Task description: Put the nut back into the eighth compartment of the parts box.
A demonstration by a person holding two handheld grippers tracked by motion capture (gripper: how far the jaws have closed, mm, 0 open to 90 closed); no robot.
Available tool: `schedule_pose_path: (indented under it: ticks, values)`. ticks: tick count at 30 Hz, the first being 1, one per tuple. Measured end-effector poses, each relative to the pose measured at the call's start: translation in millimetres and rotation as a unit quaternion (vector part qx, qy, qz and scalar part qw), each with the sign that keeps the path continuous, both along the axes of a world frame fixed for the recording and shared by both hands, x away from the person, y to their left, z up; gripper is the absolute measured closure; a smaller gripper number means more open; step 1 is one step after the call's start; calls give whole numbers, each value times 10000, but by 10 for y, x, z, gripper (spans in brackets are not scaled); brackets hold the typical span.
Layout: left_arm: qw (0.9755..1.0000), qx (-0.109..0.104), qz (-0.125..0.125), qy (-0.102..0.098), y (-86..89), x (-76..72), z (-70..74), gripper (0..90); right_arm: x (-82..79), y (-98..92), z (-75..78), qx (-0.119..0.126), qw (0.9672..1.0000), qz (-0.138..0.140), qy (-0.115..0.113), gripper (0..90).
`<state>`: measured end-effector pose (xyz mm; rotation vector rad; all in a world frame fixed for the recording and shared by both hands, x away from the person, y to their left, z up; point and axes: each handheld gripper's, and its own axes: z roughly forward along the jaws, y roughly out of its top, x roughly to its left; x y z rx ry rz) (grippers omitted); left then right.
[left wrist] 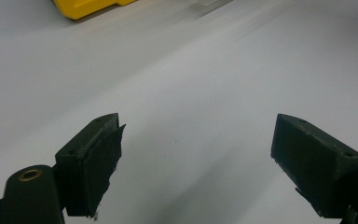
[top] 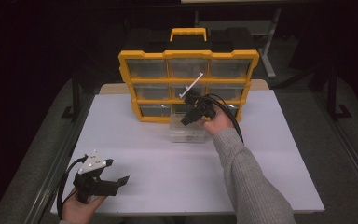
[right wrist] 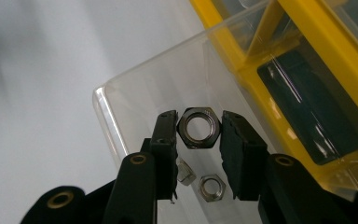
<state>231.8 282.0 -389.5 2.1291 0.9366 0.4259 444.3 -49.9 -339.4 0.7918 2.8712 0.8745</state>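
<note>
A steel hex nut sits pinched between the black pads of my right gripper, held over a clear plastic drawer. Two smaller nuts lie on the drawer's floor below it. In the high view the right gripper hangs above that drawer, which rests on the table in front of the yellow organizer. My left gripper is low at the near left corner of the table, its jaws spread wide with nothing between them; its pads frame bare white tabletop.
The yellow organizer stands upright at the back centre with several clear drawers and a handle on top. One slot is dark, without a drawer. The white table ends close behind my left hand.
</note>
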Motion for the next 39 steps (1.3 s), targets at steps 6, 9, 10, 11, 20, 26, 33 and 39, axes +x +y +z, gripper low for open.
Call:
schedule_pose_path:
  ticks: [6, 9, 10, 11, 20, 26, 33, 39]
  values:
    - [10000, 1, -4, -5, 2, 3, -5, 157, -29, -64, 61, 110, 9998, -17, -169, 620]
    - [10000, -15, -4, 17, 4, 5, -7, 157, -62, -129, 97, 105, 9997, -29, -206, 622]
    - [10000, -22, 3, 9, 3, 4, -7, 157, -81, -152, 109, 127, 9998, -55, -163, 622]
    - [10000, -17, 3, 0, 2, 3, -5, 157, -94, -180, 120, 110, 9998, -50, -184, 621]
    - [10000, -51, 18, -27, -9, -8, 0, 157, -262, -487, 228, 406, 9988, -90, -265, 596]
    - [10000, -3, -24, -49, -26, -11, 8, 158, -372, -649, 260, 529, 9979, -105, -347, 551]
    - [10000, 13, -45, -30, -35, -15, 10, 158, -521, -874, 268, 684, 9964, -415, -291, 508]
    - [9999, 22, -89, -49, -35, -21, 14, 157, -630, -1044, 225, 738, 9952, -568, -304, 444]
